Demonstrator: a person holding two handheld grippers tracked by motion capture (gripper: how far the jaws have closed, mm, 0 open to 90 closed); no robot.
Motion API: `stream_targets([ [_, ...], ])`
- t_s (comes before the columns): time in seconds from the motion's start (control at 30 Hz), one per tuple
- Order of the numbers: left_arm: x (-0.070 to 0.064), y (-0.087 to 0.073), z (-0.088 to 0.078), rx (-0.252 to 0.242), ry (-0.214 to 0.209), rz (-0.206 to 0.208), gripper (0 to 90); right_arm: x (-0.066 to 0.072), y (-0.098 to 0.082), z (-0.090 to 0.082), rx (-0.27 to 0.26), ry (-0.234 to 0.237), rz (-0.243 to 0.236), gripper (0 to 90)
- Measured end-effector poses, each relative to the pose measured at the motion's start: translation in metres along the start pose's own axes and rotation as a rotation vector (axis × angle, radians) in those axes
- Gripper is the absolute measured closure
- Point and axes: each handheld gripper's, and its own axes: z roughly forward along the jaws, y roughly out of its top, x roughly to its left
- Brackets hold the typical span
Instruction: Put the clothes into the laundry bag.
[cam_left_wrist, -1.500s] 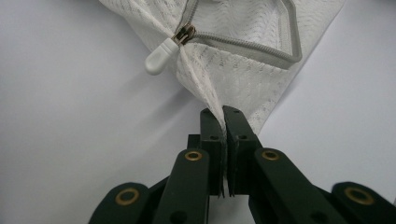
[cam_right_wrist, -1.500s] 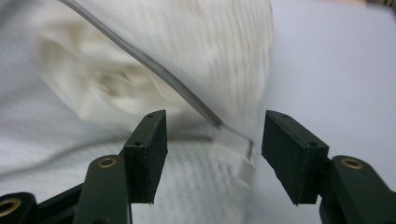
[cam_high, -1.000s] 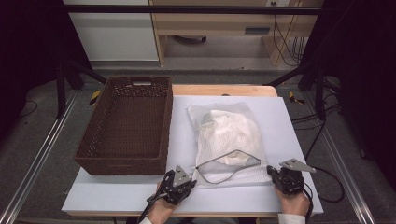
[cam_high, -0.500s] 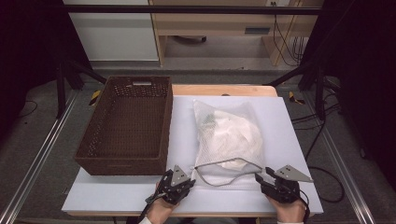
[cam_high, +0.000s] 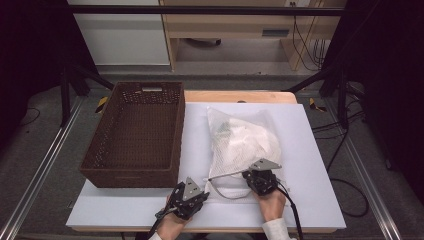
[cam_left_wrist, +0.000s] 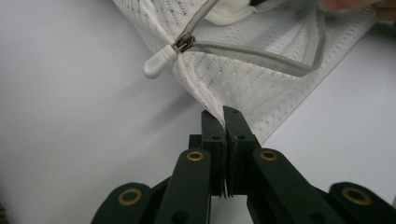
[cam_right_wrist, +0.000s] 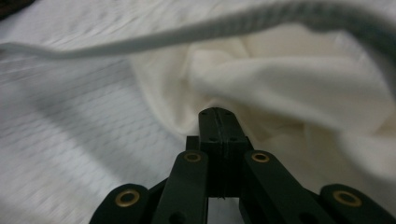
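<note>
So the mesh bag lies on the white table, just right of the brown basket, with its open zippered end toward the person. There's cream cloth bunched up inside it.

Left gripper has its jaws clamped tight on a pinch of the bag's mesh corner. The white zipper pull sits just past the tips, with the grey zipper curving away from it. In the high view that gripper sits at the near edge of the table, right by the bag's corner.

Right gripper is inside the bag's mouth with its jaws together after a quick open-and-close. The tips press into a fold of the cloth, and it looks like they've got a bit pinched, but it's blurry so I can't say for sure. From above, that gripper is at the bag's open end.
</note>
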Motion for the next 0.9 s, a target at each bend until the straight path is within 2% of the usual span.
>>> stream_targets([
  [0.1, 0.0, 0.0, -0.001, 0.002, -0.004, 0.001, 87.4, -0.007, 0.006, 0.011, -0.009, -0.049, 0.012, 90.0],
  [0.2, -0.001, 0.0, -0.001, 0.005, -0.007, 0.003, 87.4, -0.01, 0.012, 0.019, -0.022, -0.139, -0.014, 90.0],
  [0.23, -0.001, 0.0, -0.001, 0.006, -0.006, 0.006, 87.4, -0.011, 0.013, 0.021, -0.03, -0.155, -0.012, 90.0],
  [0.27, -0.001, 0.0, -0.001, 0.008, -0.004, 0.009, 87.5, -0.013, 0.014, 0.024, -0.04, -0.176, -0.004, 90.0],
  [0.3, -0.001, 0.0, -0.001, 0.008, -0.005, 0.007, 87.5, -0.015, 0.015, 0.025, -0.046, -0.2, 0.026, 90.0],
  [0.4, 0.0, 0.0, 0.0, 0.011, -0.007, 0.004, 87.4, -0.016, 0.014, 0.022, -0.047, -0.178, 0.03, 90.0],
  [0.43, 0.0, 0.0, 0.0, 0.011, -0.007, 0.003, 87.4, -0.016, 0.013, 0.017, -0.045, -0.15, 0.03, 88.7],
  [0.47, 0.0, 0.0, 0.001, 0.01, -0.01, -0.003, 87.4, -0.015, 0.011, 0.013, -0.052, -0.118, 0.036, 83.6],
  [0.5, 0.0, -0.001, 0.001, 0.01, -0.01, -0.004, 87.3, -0.014, 0.007, 0.002, -0.067, -0.079, 0.043, 78.6],
  [0.53, 0.0, -0.001, 0.001, 0.009, -0.006, -0.004, 87.2, -0.013, 0.004, -0.006, -0.081, -0.06, 0.042, 75.0],
  [0.57, 0.0, -0.001, 0.002, 0.008, -0.005, -0.006, 87.2, -0.012, -0.002, -0.023, -0.101, -0.038, 0.025, 71.7],
  [0.63, 0.001, -0.001, 0.001, 0.005, -0.006, -0.01, 87.1, -0.015, -0.01, -0.046, -0.14, -0.06, 0.019, 66.3],
  [0.7, 0.001, -0.001, 0.002, 0.002, -0.005, -0.013, 87.1, -0.025, -0.022, -0.066, -0.166, -0.083, 0.058, 58.9],
  [0.73, 0.001, -0.001, 0.002, 0.002, -0.005, -0.016, 87.1, -0.031, -0.029, -0.072, -0.169, -0.12, 0.076, 53.6],
  [0.8, 0.001, -0.001, 0.004, 0.001, -0.002, -0.019, 86.9, -0.044, -0.041, -0.075, -0.146, -0.182, 0.108, 48.2],
  [0.83, 0.002, -0.001, 0.004, 0.0, 0.0, -0.02, 86.9, -0.051, -0.046, -0.073, -0.125, -0.199, 0.141, 46.5],
  [0.9, 0.003, -0.001, 0.005, -0.005, 0.007, -0.034, 86.8, -0.063, -0.054, -0.065, -0.074, -0.204, 0.19, 49.6],
])
